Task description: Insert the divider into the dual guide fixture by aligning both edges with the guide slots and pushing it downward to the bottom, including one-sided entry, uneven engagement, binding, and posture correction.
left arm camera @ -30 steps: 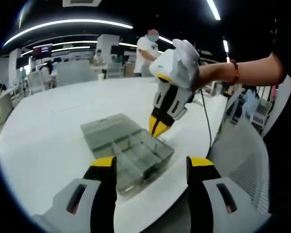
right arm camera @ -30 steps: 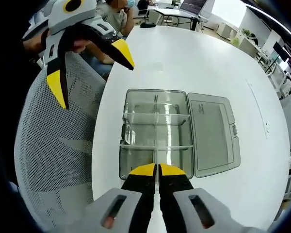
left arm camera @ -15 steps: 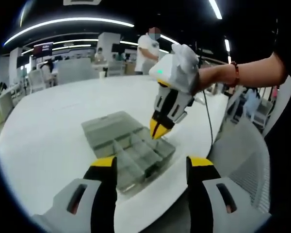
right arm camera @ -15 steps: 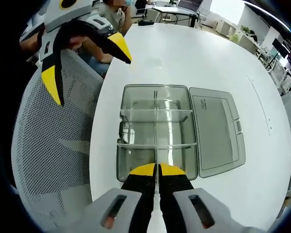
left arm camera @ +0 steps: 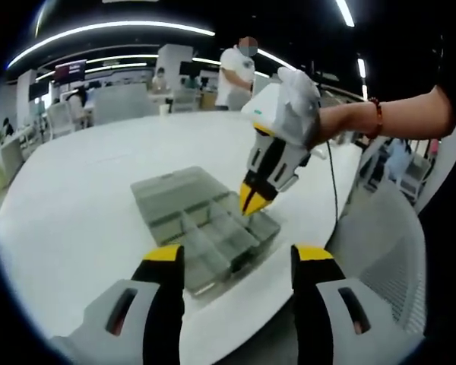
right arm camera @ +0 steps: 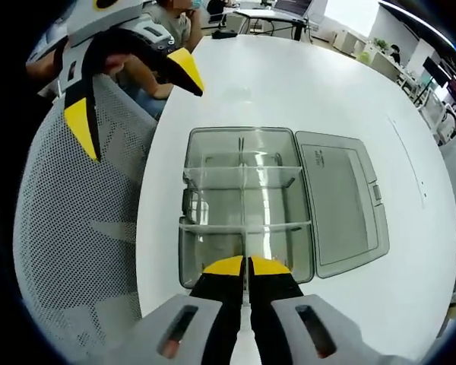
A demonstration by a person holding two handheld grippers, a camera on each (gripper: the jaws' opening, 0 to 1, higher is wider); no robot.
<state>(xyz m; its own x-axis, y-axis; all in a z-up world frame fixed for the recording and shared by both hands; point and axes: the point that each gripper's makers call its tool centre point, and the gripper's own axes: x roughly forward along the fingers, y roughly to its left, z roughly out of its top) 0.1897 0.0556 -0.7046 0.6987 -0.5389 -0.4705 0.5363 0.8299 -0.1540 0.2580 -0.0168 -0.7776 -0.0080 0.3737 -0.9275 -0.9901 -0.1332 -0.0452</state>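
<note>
My right gripper [right arm camera: 245,264] has its yellow-tipped jaws pressed together over the near end of the clear plastic compartment box [right arm camera: 247,205], pinched on a thin clear plastic divider [right arm camera: 244,228] that runs lengthwise down the box's middle; I judge it held, though its top edge is hard to make out. My left gripper [left arm camera: 230,255] hangs with jaws spread and nothing between them, back from the box's near corner.

My worry is uneven entry: if one end drops into its slot before the other, the panel will cock and bind. The two cross partitions [right arm camera: 245,224] could also catch it.

The hinged lid [right arm camera: 343,201] lies flat beside the box on the white round table [right arm camera: 304,84]. A grey mesh chair [right arm camera: 76,220] stands at the table edge, clear of the box, and people [left arm camera: 232,72] stand well off.
</note>
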